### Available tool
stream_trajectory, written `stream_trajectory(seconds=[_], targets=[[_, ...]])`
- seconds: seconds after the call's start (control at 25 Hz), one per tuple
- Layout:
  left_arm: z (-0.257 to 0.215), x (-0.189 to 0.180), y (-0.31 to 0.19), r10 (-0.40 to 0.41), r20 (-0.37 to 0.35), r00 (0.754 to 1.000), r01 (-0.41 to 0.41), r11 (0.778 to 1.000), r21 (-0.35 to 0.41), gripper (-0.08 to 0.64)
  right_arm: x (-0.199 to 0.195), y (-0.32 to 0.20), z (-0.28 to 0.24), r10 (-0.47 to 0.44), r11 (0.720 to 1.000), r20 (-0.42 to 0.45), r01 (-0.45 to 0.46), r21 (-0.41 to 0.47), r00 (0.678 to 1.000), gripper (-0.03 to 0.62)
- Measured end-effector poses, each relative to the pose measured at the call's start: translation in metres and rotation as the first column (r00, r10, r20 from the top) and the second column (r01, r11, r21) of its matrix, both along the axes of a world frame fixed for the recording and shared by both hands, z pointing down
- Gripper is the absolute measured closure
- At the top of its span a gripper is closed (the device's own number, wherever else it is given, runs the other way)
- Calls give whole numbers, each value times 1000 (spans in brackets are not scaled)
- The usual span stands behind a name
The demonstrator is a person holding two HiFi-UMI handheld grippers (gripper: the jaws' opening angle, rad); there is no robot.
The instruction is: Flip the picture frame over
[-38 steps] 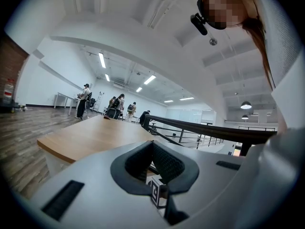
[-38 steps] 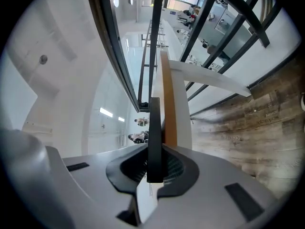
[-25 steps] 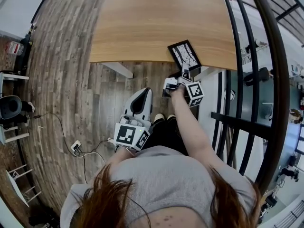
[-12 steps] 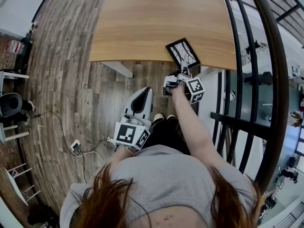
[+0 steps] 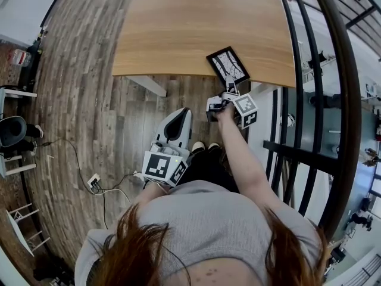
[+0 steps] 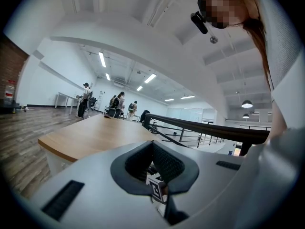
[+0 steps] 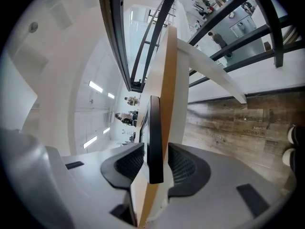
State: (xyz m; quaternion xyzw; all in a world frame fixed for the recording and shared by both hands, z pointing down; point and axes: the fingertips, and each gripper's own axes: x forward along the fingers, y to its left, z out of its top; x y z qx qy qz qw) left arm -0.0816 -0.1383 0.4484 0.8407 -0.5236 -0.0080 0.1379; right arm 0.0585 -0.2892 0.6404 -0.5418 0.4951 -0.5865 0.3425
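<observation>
Picture frame [image 5: 228, 66] lies flat on the wood table [image 5: 190, 22], picture side up, upper right-centre of the head view. Its near corner is right at the table's near edge. Black border, white sheet w/ a dark branch-like drawing.

R gripper [image 5: 231, 89] sits just below that corner, at the end of the arm stretched up from the lower centre. Its jaws have just been opening. In the right gripper view they stand part-way apart w/ the frame's black edge between the 2 pads, mid-pic, running upward. The pad on the pic's left is v. close to the frame; can't tell if it touches. The pad on the right shows a clear gap, w/ the table's edge seen through it. So no squeeze on the frame.

L gripper [image 5: 180, 115] is held low, centre of the head view, over the plank floor [image 5: 83, 88], well apart from table & frame. Its 2 jaws meet at the tips, nothing gripped. A marker cube [image 6: 156, 190] shows through the hollow between the pads.

Black railing [image 5: 309, 100] runs down the right side.
</observation>
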Motion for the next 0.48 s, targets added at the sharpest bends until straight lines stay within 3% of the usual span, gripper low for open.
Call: stream_trajectory(seconds=[0.24, 0.48], targets=[[-1, -1, 1, -6, -5, 1000, 6, 1000, 2, 555, -8, 5, -12, -75, 996, -34, 76, 38, 997, 385], [-4, -4, -6, -24, -17, 1000, 25, 1000, 14, 555, 2, 46, -29, -103, 994, -176, 107, 11, 979, 380]])
